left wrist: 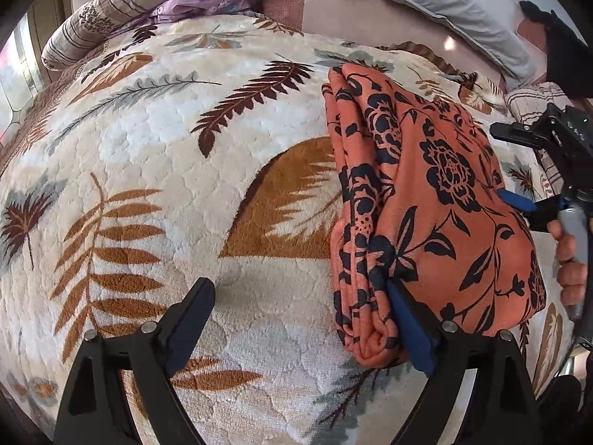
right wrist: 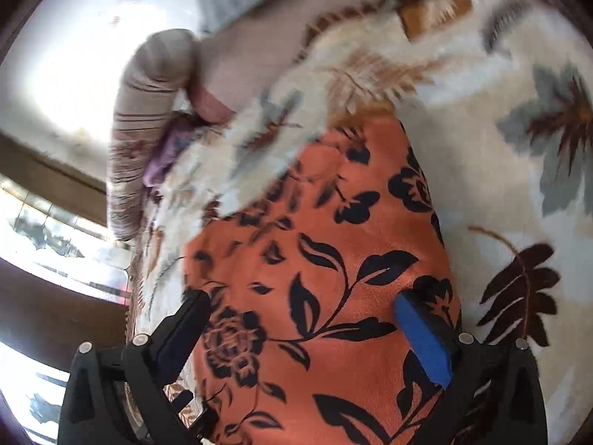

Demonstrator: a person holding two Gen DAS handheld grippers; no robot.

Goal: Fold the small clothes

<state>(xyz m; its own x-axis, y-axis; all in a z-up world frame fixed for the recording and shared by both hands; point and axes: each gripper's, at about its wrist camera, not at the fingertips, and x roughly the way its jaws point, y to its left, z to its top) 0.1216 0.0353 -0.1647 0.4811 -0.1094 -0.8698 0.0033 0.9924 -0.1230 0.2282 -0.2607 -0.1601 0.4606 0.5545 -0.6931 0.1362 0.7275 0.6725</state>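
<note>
No readable writing, brand or label in either view; prints only.

Left wrist view, left to right: a striped floral pillow [left wrist: 111, 11] sits at the far left edge of the bed, with a purple cloth [left wrist: 200, 3] tucked beside it. A cream fleece blanket [left wrist: 148, 141] with brown, tan and grey leaf print covers the bed. The left gripper [left wrist: 300, 322] is low over the blanket with its jaws wide apart and nothing pinched. Its left finger is over bare blanket; its right blue pad [left wrist: 407, 330] sits against the rolled near edge of the garment. The folded orange garment with black flowers [left wrist: 444, 193] lies on the blanket right of centre, several layers stacked, with the folded edges showing on its left side. A pale grey pillow [left wrist: 463, 11] lies at the far right. At the right edge, a hand [left wrist: 570, 256] holds the right gripper [left wrist: 515, 170], jaws spread, with the blue pad tip at the garment's right side.

Right wrist view, blurred at the top: the striped pillow [right wrist: 148, 111] and purple cloth [right wrist: 166, 159] are at left. The orange garment [right wrist: 326, 259] fills the centre and lies on the blanket [right wrist: 500, 193]. The right gripper [right wrist: 307, 333] is open wide above it. The dark left finger is near the garment's left edge, and the blue pad [right wrist: 422, 337] is over its right part. No fabric is clamped.
</note>
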